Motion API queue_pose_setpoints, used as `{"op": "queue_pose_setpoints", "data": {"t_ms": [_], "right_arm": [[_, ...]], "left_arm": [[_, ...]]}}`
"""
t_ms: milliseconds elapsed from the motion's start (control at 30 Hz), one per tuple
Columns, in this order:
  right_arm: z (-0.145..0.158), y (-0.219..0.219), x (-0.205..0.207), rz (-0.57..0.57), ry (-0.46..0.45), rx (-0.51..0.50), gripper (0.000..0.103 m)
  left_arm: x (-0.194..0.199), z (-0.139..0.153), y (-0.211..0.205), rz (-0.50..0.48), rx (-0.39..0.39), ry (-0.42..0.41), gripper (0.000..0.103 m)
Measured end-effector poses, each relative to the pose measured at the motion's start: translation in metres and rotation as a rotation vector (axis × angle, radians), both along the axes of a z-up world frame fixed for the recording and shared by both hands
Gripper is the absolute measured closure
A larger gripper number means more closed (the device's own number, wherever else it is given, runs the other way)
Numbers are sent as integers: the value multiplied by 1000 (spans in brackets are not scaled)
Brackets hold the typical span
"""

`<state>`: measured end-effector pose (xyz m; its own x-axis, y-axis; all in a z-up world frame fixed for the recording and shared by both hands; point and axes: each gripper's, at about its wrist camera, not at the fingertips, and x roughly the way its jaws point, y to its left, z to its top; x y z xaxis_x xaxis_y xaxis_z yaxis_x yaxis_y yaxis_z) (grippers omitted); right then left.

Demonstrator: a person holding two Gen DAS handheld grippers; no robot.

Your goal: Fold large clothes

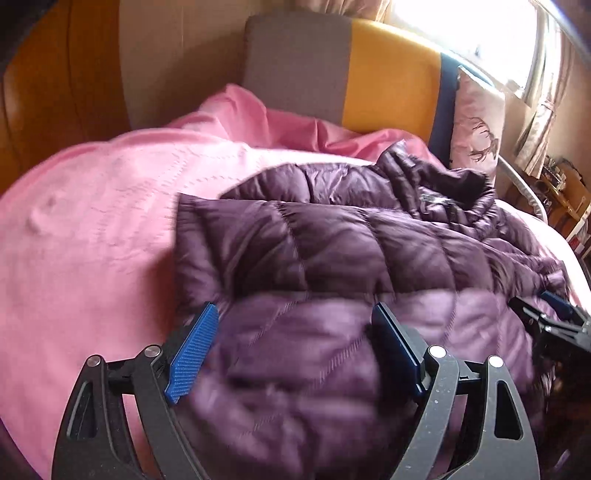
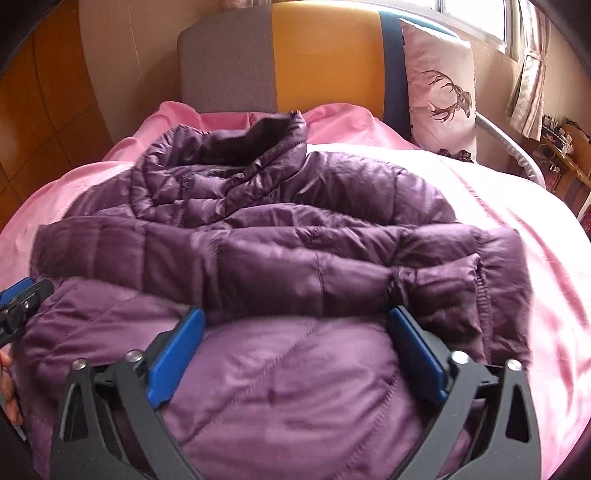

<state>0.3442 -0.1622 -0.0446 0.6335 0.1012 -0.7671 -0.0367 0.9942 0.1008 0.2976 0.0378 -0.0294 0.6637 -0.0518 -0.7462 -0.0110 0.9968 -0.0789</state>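
A: Where is the garment?

B: The purple puffer jacket (image 2: 280,236) lies spread on the pink bedspread (image 2: 517,229) of the bed, collar (image 2: 266,133) toward twelve o'clock, near the headboard (image 2: 317,55). A sleeve (image 2: 258,258) is folded across the body from nine to three o'clock. The lighter quilted lower part (image 2: 295,376) bulges up at six o'clock, closest to both cameras.

A: And the right tool?

B: The right tool (image 2: 295,350) stands wide apart, its blue pads (image 2: 173,354) at eight and four o'clock either side of that quilted bulge. The fabric sits between them, but the pads do not pinch it.

A: The left one?

B: From its own camera, the left tool (image 1: 295,347) is also spread wide, with the jacket (image 1: 332,258) swelling up between the pads (image 1: 192,354). Nothing is clamped. The fabric near it is blurred.

A: Can each tool see the other?

B: Yes. The right tool (image 1: 546,317) shows at three o'clock in the left view, over the jacket's edge. The left tool (image 2: 22,299) shows at nine o'clock in the right view, with a hand (image 2: 9,387) partly visible below it.

A: What else is around?

B: A pillow with a deer print (image 2: 439,88) leans against the headboard at one o'clock, a curtained window (image 2: 476,18) beyond it. Wooden panels (image 2: 44,96) fill the ten o'clock side.
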Motion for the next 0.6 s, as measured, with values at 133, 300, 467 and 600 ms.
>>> {"op": "queue_pose_setpoints", "data": {"t_ms": [133,300,467,600], "right_arm": [[12,-8,-36,13,-15,38,2],[9,-17,-77,38,23,13,2],[-4,-26,-114,31,81,8,2],[-8,-33,-137,20,87,16,2]], "left_arm": [[-44,15,3,-10,25,-63,15],[-93,20,5,-33,72,-104,15],[-125,16,14,-30,47,-92,15],[-144,12,18,-22,37,-80,15]]}}
